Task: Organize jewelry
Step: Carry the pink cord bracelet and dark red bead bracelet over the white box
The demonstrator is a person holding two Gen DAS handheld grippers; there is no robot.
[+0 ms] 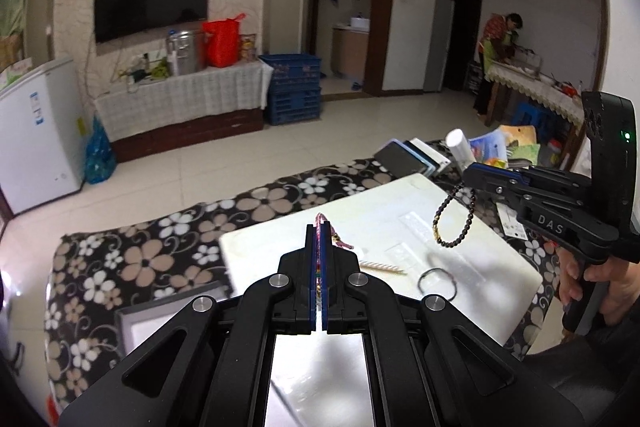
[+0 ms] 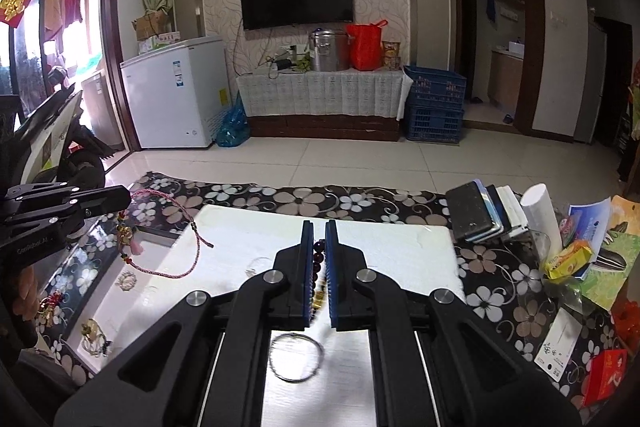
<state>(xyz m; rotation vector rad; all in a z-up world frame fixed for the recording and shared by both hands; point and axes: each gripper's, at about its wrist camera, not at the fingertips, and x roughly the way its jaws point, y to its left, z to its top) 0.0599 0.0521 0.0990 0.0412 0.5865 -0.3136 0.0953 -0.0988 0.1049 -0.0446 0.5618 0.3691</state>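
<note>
Dark beaded bracelet [image 1: 454, 217] with gold beads, dangling

Both grippers [image 1: 319, 227] [image 2: 319, 227] were matte black linkages with silver rivets, blue-padded fingers [image 1: 310, 267], "DAS" lettering, one green light.

The white board's [image 2: 360, 239] middle is lying open; stacked books [image 2: 480, 211] and a white tube [image 2: 540, 211] are crowding its right edge.
</note>
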